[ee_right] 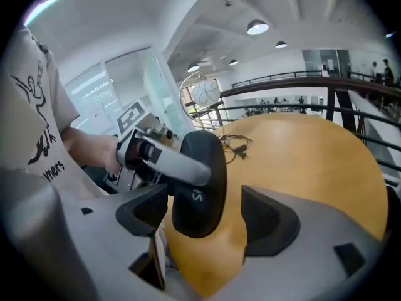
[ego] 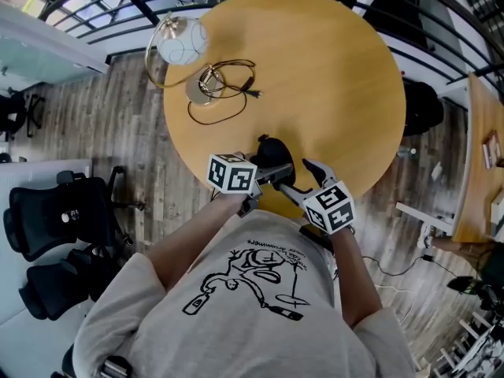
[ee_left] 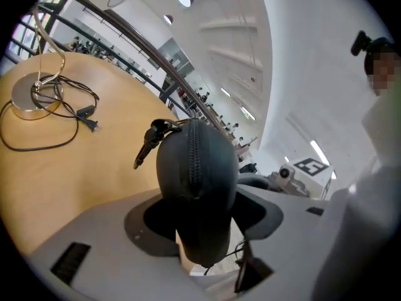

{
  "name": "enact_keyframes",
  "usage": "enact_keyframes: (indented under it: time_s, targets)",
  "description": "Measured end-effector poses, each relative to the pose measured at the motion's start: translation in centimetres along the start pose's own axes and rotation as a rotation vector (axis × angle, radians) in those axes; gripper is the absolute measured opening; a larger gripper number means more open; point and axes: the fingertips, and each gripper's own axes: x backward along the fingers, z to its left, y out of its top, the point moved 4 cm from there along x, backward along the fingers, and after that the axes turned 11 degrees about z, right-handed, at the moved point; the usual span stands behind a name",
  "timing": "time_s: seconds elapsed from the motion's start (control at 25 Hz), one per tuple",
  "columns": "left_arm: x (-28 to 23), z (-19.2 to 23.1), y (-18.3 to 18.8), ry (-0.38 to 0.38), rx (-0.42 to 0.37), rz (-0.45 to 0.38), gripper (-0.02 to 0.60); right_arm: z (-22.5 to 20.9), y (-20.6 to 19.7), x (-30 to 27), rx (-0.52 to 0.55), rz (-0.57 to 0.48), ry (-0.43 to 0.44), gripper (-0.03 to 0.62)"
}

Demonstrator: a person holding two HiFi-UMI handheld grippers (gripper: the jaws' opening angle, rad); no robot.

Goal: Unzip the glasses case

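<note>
Grey shirt cloth (ego: 252, 290) fills the bottom of the head view, closest to us, and just beyond it our two grippers meet at the near edge of the round desk (ego: 339, 85). We hold the glasses case (ee_left: 197, 187) in the left gripper (ee_left: 197, 213). Its jaws stand fairly wide, yet both pads bear on the case's flanks, and the case appears lifted clear of the desk. It is turned so that the zip (ee_left: 195, 158) runs up the middle toward that gripper's camera, with the pull tab (ee_left: 149, 144) sticking out at the far upper end. We judge this is meant to present the zip to the other hand. As far as we can see, the zip looks closed.

The right gripper (ee_right: 210, 217) grasps nothing: its jaws are spread wide, and the case's end sits between them with bare desk showing before the right pad. So the unzipping seems not yet begun — the right gripper would next need to find the tab. A lamp (ego: 181, 42) and its cable (ego: 228, 89) lie well apart on the far side, out of the way.
</note>
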Motion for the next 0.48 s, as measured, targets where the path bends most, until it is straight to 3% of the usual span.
enact_keyframes:
  time_s: [0.2, 0.48]
  targets:
    - [-0.8, -2.9, 0.8, -0.126, 0.037, -0.074, 0.241, 0.4, -0.1, -1.7, -0.022, 0.026, -0.009, 0.357]
    - [-0.6, -3.1, 0.7, -0.07, -0.06, -0.066, 0.278, -0.4, -0.2, -1.9, -0.008, 0.064, -0.007, 0.347]
